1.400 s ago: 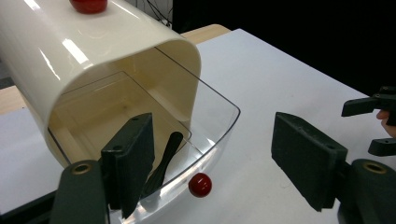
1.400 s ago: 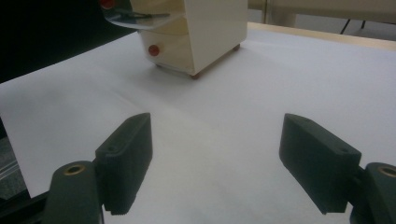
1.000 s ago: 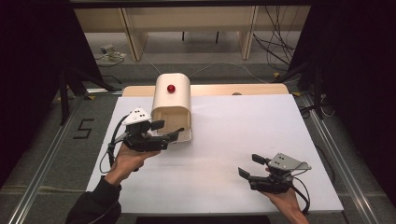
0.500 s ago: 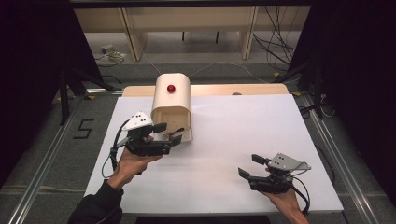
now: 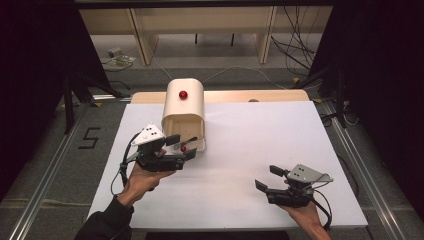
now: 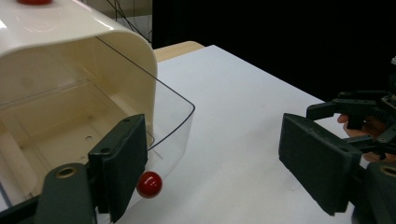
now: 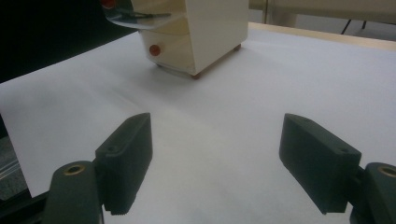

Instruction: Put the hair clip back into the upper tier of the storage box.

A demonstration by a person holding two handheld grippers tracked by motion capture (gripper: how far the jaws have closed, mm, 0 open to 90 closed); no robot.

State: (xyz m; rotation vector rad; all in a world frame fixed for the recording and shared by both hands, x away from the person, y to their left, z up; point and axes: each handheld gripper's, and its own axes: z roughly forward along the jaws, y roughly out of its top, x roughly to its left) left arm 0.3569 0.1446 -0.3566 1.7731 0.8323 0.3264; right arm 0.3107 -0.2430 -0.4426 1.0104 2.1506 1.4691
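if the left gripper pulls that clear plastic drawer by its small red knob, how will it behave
The clear plastic drawer looks thin-walled and empty, so probably light and a bit flexible. Its small red knob is round and glossy, so the left gripper, jaws just opened and apart, may slip off it. The cream plastic box looks light too and might slide on the white table.
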